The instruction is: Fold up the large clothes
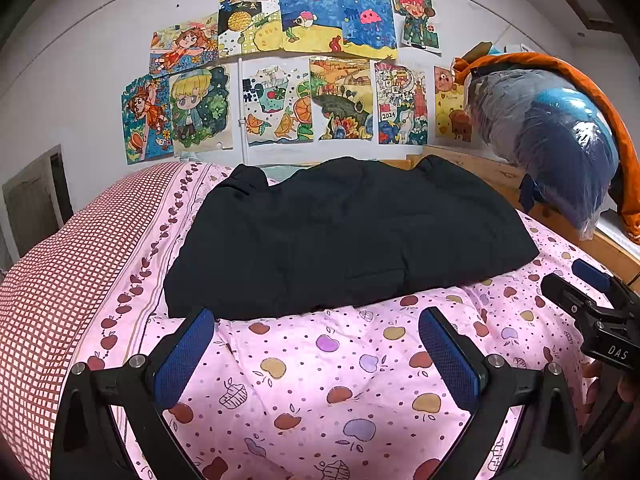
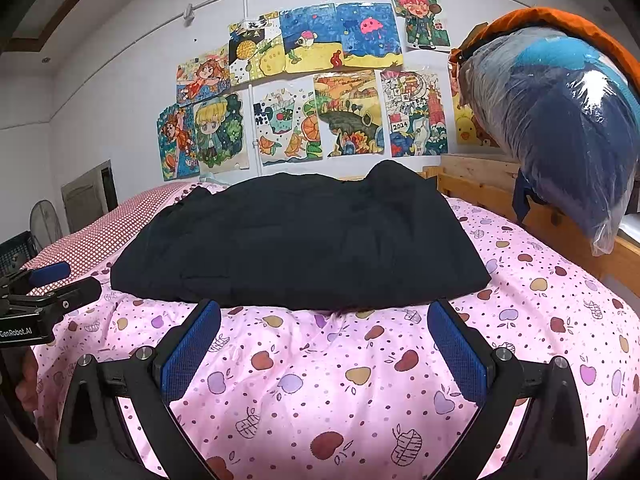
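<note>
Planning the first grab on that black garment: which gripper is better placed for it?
Neither clearly. Left gripper and right gripper are both open, just short of the black garment's near hem. Each suits its own corner.

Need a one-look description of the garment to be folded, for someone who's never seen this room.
Start at the bed with the pink apple-print quilt, below the wall of children's drawings. The black garment lies spread across the quilt's middle, just beyond both open grippers. It is the only plain dark item on the bed; the other bulky bundle is plastic-wrapped, blue and orange, up on the wooden rail.
</note>
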